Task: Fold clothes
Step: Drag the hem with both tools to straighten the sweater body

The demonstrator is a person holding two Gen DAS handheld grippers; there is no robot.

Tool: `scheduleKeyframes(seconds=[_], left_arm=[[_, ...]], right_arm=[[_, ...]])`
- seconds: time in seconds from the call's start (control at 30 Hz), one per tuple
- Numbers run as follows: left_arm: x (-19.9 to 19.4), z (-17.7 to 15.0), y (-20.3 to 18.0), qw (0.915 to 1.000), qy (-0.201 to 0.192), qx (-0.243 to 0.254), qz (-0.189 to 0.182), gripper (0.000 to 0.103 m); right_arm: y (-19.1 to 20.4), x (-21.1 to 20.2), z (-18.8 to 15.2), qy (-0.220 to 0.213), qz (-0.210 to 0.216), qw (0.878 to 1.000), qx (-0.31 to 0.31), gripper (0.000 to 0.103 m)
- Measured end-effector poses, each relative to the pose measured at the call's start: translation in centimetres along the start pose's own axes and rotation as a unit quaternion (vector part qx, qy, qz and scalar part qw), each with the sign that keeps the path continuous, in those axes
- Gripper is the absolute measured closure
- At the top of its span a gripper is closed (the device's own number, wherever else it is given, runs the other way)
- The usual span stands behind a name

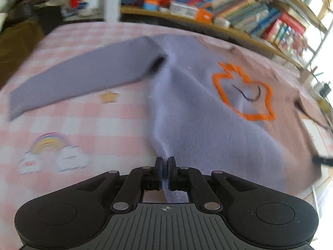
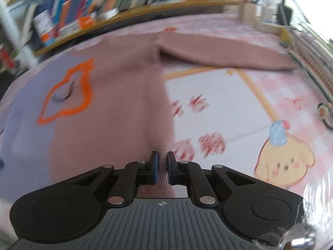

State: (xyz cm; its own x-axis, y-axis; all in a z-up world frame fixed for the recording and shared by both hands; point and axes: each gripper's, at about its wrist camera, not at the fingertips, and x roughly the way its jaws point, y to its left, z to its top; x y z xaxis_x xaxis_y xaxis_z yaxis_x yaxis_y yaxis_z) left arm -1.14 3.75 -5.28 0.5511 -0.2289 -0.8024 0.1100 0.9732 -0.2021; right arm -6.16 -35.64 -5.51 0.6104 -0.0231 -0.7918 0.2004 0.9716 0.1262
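Pinching sweater (image 1: 208,129) hem: left tool (image 1: 165,171) (lilac sleeve (image 1: 79,79) visible), right tool (image 2: 162,169) (mauve sleeve (image 2: 224,56)).

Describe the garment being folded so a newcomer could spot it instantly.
On the pink checked bedspread in front of the bookshelves lies a long-sleeved sweater, spread flat with both sleeves out. Its hem is pinched by the left gripper and right gripper. Nothing else matches it: half lilac, half dusty pink, with an orange outlined figure on the chest.

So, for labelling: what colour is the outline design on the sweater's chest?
Orange, clearest in the left wrist view.
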Motion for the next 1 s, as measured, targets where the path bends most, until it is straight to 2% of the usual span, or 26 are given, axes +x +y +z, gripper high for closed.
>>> scheduleKeyframes(seconds=[0.07,0.17,0.3,0.37,0.47,0.63,0.87,1.0], left_arm=[[1.3,0.8,-1.2,0.9999,-0.005,0.008,-0.008,0.100],[2.7,2.0,-2.2,0.9997,-0.013,0.022,-0.004,0.100],[2.0,1.4,-0.6,0.9996,-0.021,0.016,0.009,0.100],[1.1,1.0,0.5,0.9998,-0.017,0.006,0.006,0.100],[0.5,0.3,1.2,0.9999,-0.010,0.001,0.003,0.100],[0.3,-0.3,1.0,0.9999,-0.009,-0.011,0.001,0.099],[0.6,0.2,0.7,0.9999,-0.013,-0.008,0.000,0.099],[0.3,0.1,1.1,0.9996,-0.013,-0.024,-0.003,0.099]], right_arm=[[0.0,0.9,1.3,-0.020,-0.031,0.999,-0.005,0.095],[0.0,1.4,2.4,-0.026,-0.048,0.998,-0.006,0.095],[0.4,-0.1,0.9,0.011,0.013,1.000,0.000,0.095],[0.5,-0.5,-0.1,0.018,0.025,0.999,0.009,0.095],[0.4,-0.2,-0.5,0.010,0.026,0.999,0.024,0.095],[1.1,0.2,0.1,0.003,0.015,1.000,0.012,0.095],[1.0,0.0,0.3,0.005,0.011,1.000,0.018,0.095],[1.0,-0.4,-0.3,0.009,0.015,1.000,0.017,0.095]])
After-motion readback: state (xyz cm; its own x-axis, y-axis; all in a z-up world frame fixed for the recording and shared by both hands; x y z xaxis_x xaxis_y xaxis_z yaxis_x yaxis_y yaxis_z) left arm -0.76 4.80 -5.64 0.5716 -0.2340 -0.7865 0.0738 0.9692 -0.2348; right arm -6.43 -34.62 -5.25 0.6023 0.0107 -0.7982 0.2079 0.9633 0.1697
